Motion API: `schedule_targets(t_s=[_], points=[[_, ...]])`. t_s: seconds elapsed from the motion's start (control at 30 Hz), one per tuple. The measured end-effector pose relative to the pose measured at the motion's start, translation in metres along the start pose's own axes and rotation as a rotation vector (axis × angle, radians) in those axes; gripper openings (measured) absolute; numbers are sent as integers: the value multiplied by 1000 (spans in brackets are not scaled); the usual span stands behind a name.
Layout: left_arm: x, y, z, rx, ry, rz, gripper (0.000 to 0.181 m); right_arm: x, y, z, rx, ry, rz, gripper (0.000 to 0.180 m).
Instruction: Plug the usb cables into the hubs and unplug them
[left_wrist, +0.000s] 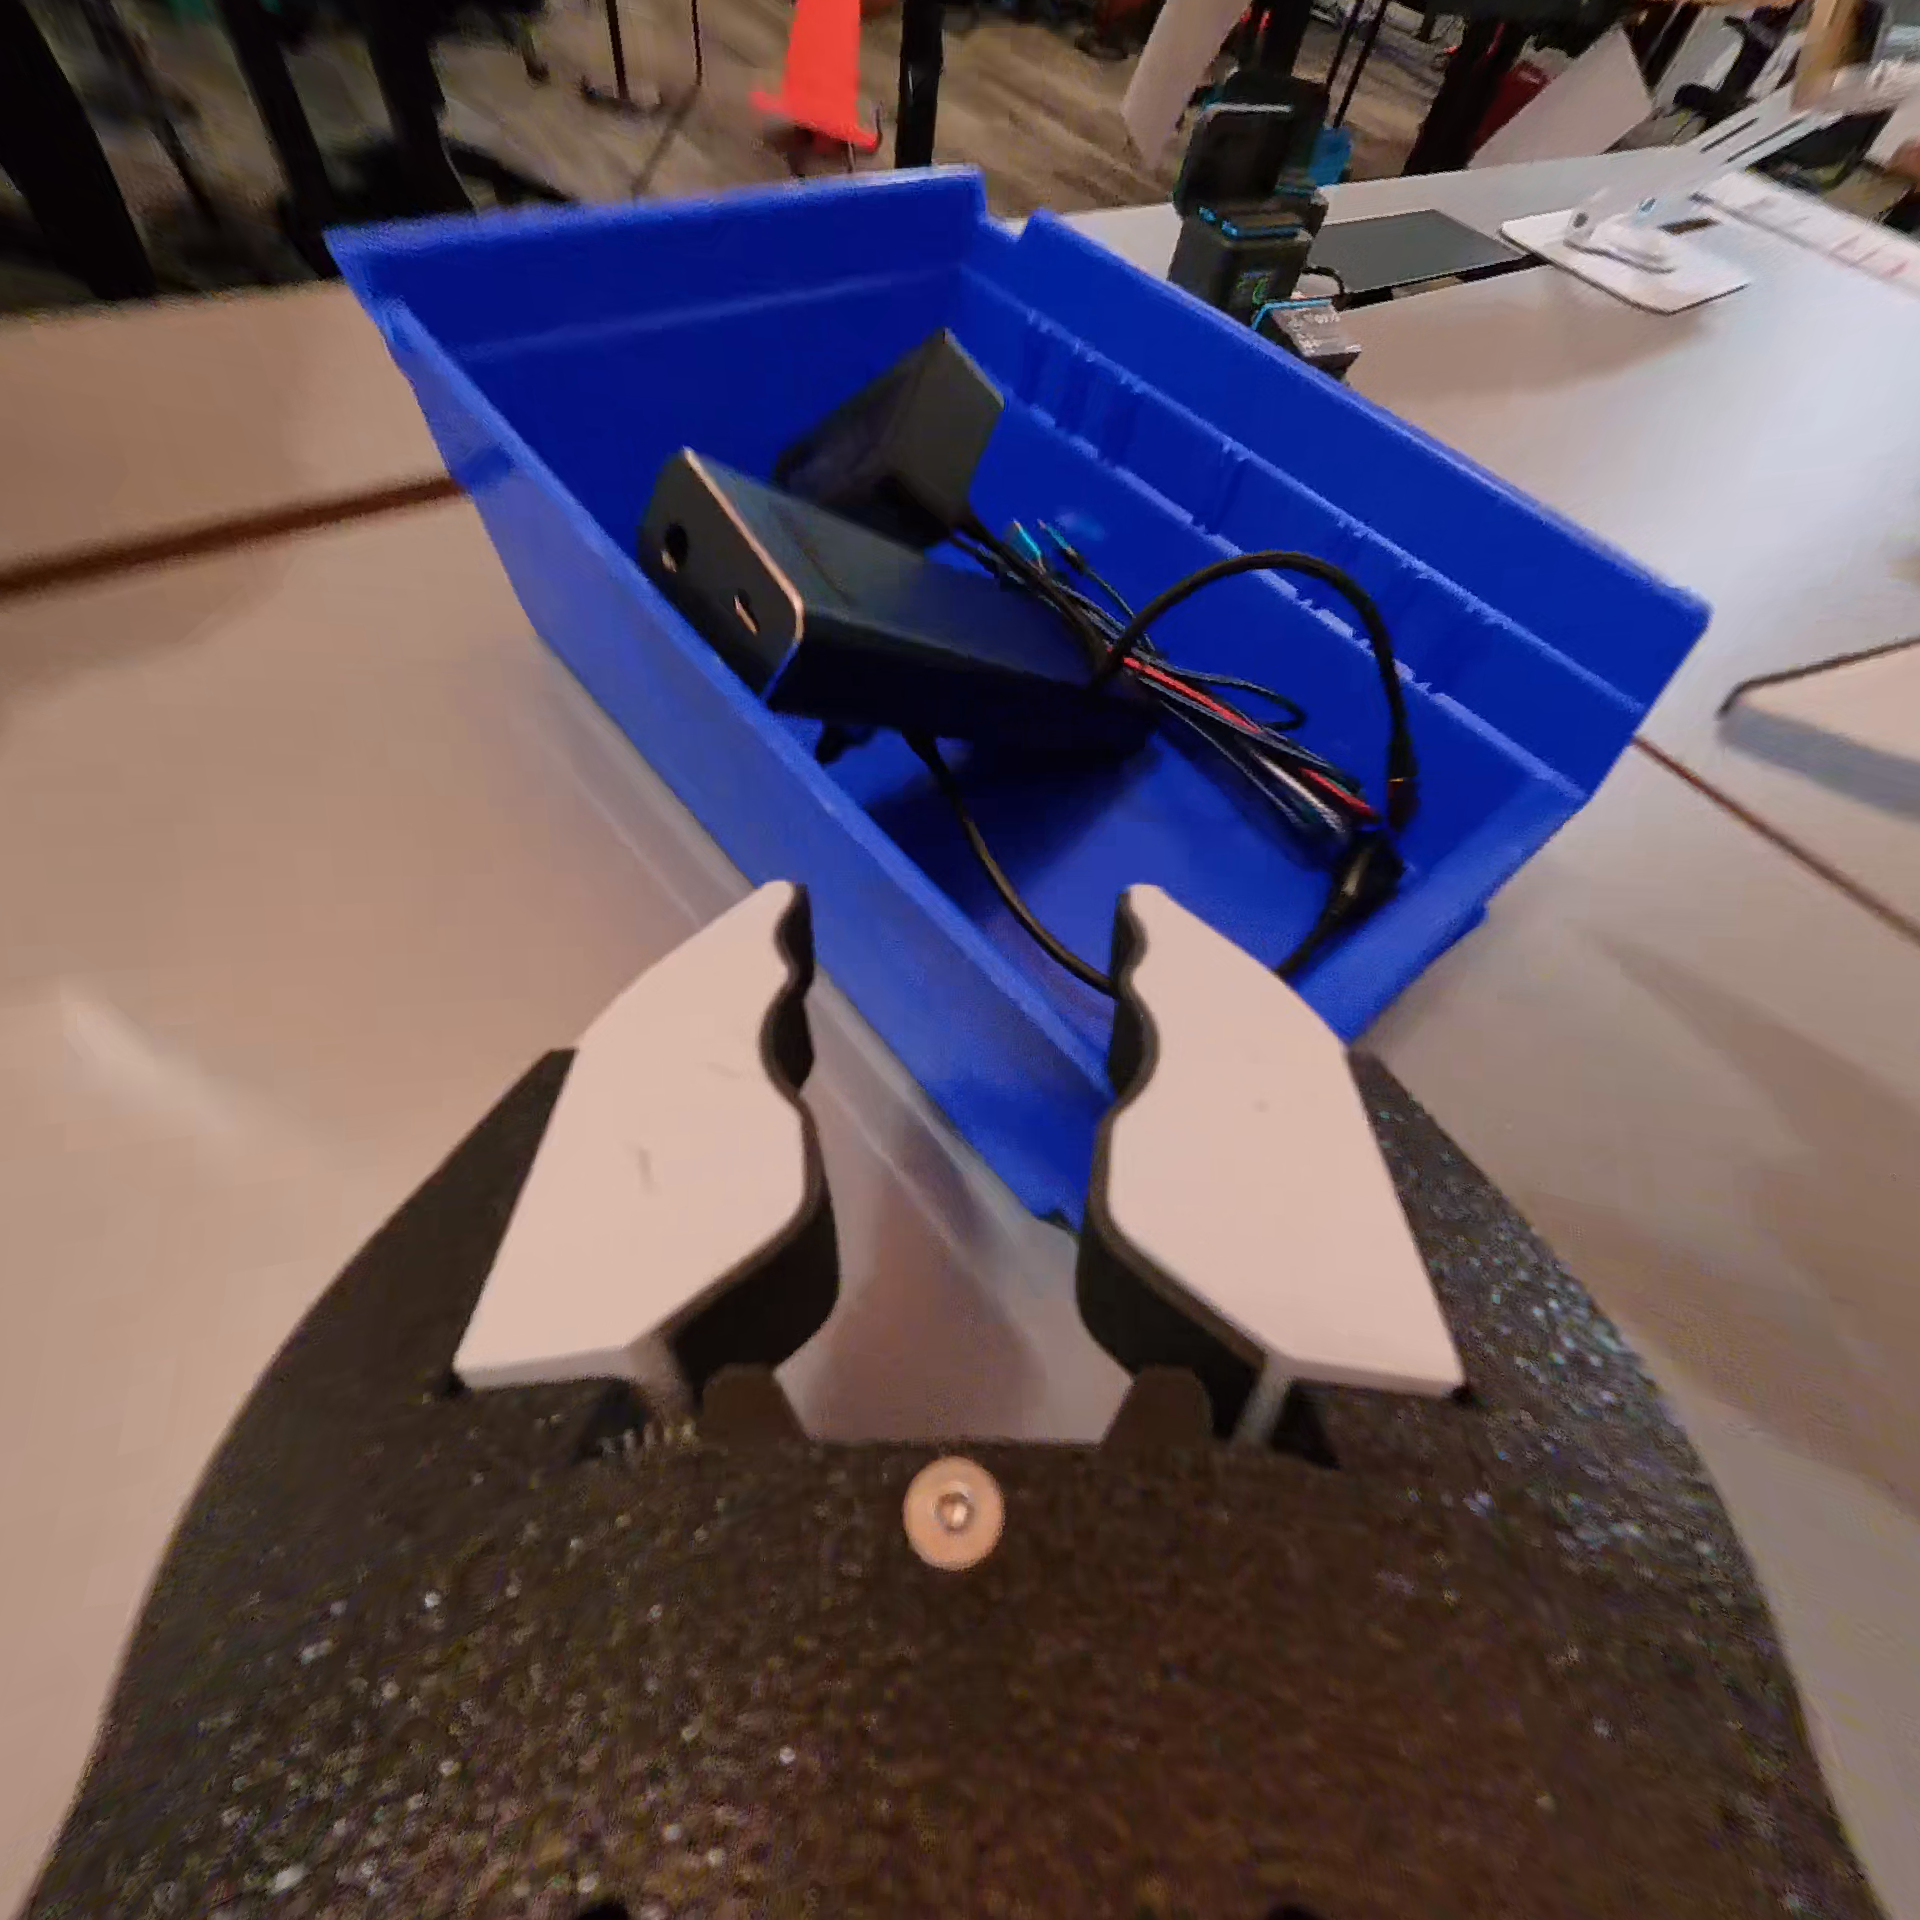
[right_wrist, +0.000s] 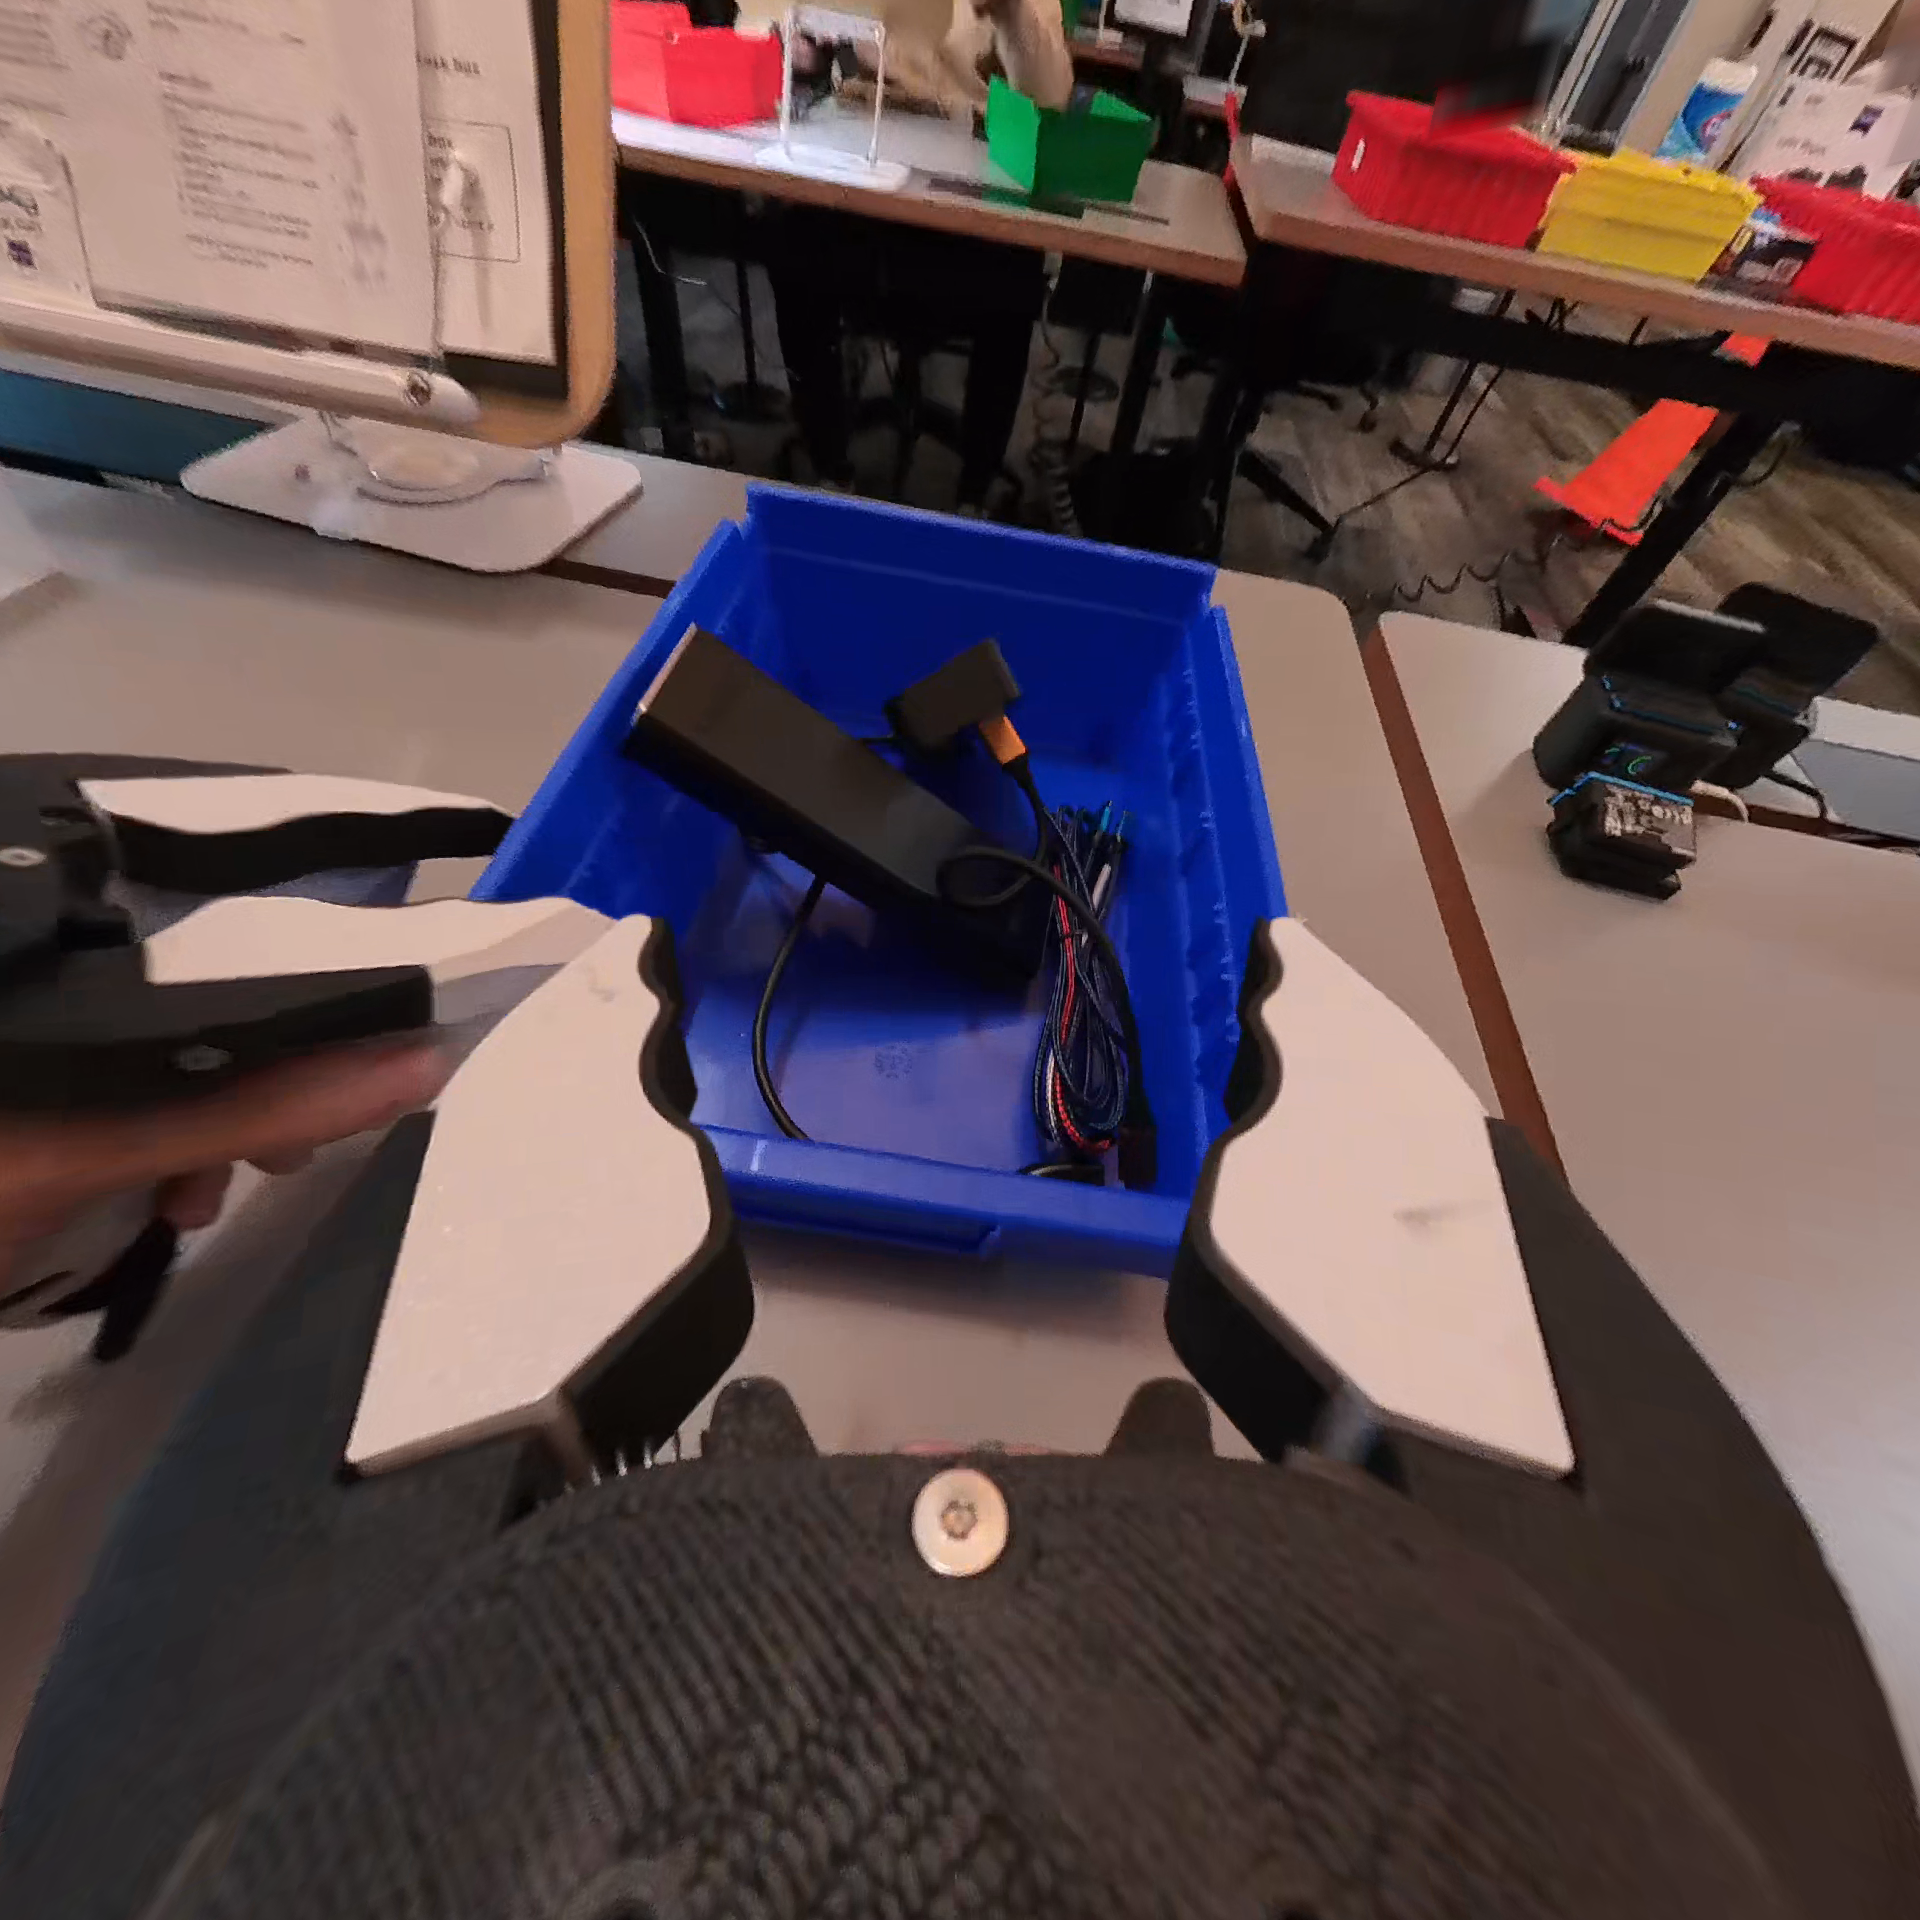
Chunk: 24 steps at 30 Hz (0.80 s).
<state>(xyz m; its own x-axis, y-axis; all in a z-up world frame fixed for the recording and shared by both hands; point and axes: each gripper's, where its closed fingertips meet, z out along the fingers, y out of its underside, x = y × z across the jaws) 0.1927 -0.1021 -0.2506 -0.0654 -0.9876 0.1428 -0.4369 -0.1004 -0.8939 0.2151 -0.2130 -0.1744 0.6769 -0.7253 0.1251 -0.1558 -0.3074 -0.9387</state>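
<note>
A blue bin (left_wrist: 582, 343) (right_wrist: 966, 1226) stands on the grey table. In it lie a long black hub (left_wrist: 904, 623) (right_wrist: 810, 790), a smaller black hub (left_wrist: 914, 426) (right_wrist: 951, 691) with an orange-tipped plug (right_wrist: 1006, 736) in it, a black cable (left_wrist: 1382, 665) (right_wrist: 774, 997) and a bundle of red, blue and black cables (left_wrist: 1278, 769) (right_wrist: 1081, 997). My left gripper (left_wrist: 961, 914) is open and empty at the bin's near left corner; it also shows at the left of the right wrist view (right_wrist: 499, 862). My right gripper (right_wrist: 961, 956) is open and empty above the bin's near end.
A document stand with papers (right_wrist: 312, 187) stands at the back left. A black device with blue trim (left_wrist: 1257, 239) (right_wrist: 1662, 748) sits on the neighbouring table. Red, yellow and green bins (right_wrist: 1642, 208) stand on far tables. An orange cone (left_wrist: 821, 73) stands on the floor.
</note>
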Motion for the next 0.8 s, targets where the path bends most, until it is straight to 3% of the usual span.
schedule_targets(t_s=[0.03, 0.23, 0.4, 0.63, 0.8], points=[[-2, -3, 0, 8, -13, 64, 44, -4, -5, -2, 26, -17, 4, 103], [-79, -1, -25, -46, -199, 185, 10, -35, -25, -14, 97, -134, 1, 105], [-133, 25, -99, -34, -220, 236, 8, -88, -44, -20, 159, -282, 3, 104], [-166, 82, -236, 27, -327, 232, 9, -248, -62, -24, 105, -759, 67, 101], [-182, 106, -294, 88, -442, 265, 10, -370, -109, 16, -88, -957, 162, 86]])
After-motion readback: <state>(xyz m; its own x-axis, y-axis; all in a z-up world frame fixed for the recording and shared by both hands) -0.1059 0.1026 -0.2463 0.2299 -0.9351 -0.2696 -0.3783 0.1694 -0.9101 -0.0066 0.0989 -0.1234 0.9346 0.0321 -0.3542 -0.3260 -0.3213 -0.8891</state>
